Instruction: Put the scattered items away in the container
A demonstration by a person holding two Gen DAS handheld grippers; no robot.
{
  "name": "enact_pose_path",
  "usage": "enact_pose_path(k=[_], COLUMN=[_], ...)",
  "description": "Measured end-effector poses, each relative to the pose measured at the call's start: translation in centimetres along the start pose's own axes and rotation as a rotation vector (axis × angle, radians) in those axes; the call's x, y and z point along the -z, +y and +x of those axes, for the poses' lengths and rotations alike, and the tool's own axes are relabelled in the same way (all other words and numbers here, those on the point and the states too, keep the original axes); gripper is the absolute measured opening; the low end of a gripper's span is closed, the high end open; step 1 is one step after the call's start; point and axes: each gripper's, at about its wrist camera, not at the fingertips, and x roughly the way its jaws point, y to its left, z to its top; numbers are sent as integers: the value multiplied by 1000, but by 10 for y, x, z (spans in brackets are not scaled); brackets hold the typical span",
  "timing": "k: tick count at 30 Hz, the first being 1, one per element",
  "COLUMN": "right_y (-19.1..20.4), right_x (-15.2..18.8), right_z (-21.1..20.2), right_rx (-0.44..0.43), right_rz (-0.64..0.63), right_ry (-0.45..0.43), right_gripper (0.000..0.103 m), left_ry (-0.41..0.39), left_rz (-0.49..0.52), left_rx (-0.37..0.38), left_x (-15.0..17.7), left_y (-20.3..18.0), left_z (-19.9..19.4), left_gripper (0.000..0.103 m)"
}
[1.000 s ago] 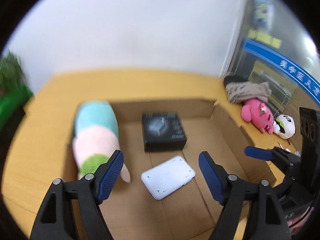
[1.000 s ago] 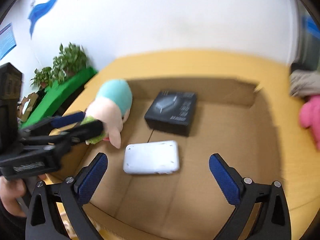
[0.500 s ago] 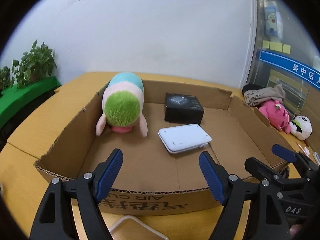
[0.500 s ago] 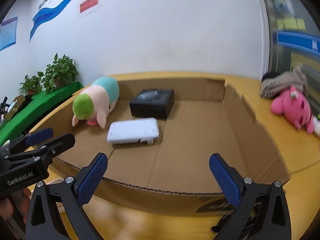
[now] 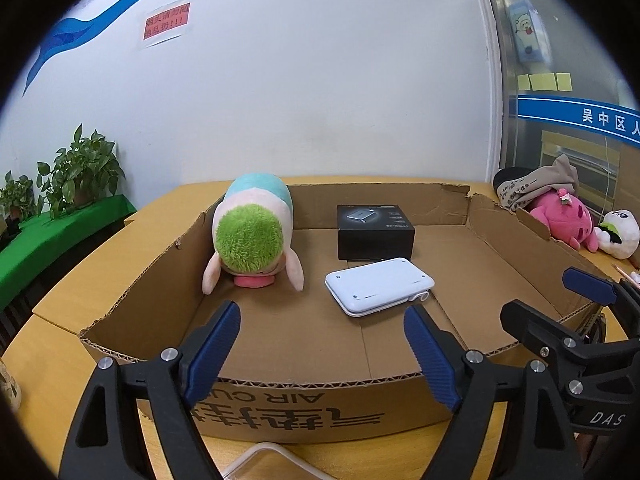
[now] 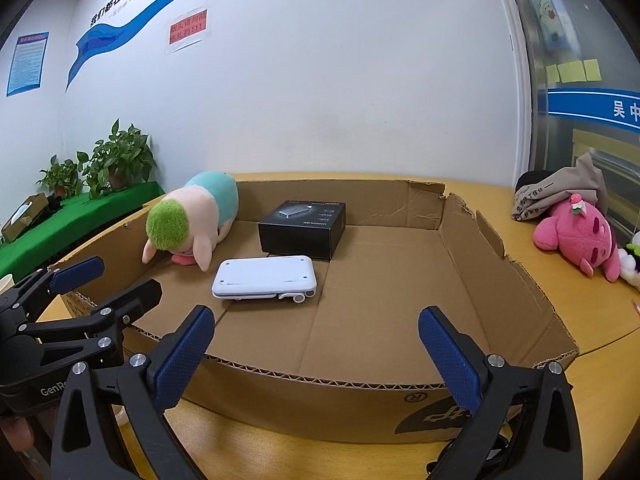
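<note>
1. Clearly, the cardboard box (image 5: 500, 264) is lying open-topped on the yellow table (image 6: 560, 280), taking in items.
2. Inside, the plush toy (image 5: 252, 232) is leaning against its left wall.
3. Nearby, the black box (image 5: 375, 232) and white device (image 5: 378, 286) are sitting.
4. Outside, the left gripper (image 5: 322, 348) and right gripper (image 6: 316, 352) are hovering, fingers apart, empty.

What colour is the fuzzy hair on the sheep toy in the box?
Bright green, on the plush sheep; the left wrist view shows it best.

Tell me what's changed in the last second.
Both grippers, left and right, pulled back from over the box to outside its near wall, and tilted from looking down to level. Both stayed open and empty. Plush, black case and white device lie unmoved.
</note>
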Motion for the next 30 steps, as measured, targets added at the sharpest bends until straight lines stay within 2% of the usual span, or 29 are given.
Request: enact_pose_path(k=[30], right_y=[0], right_x=[0], right_z=[0], right_rx=[1], right_rz=[0], right_ry=[-1], right_gripper=[103], left_ry=[1], left_rz=[0], left_rx=[3], left_x=[0], left_y=[1], left_z=[3], left_gripper=[84])
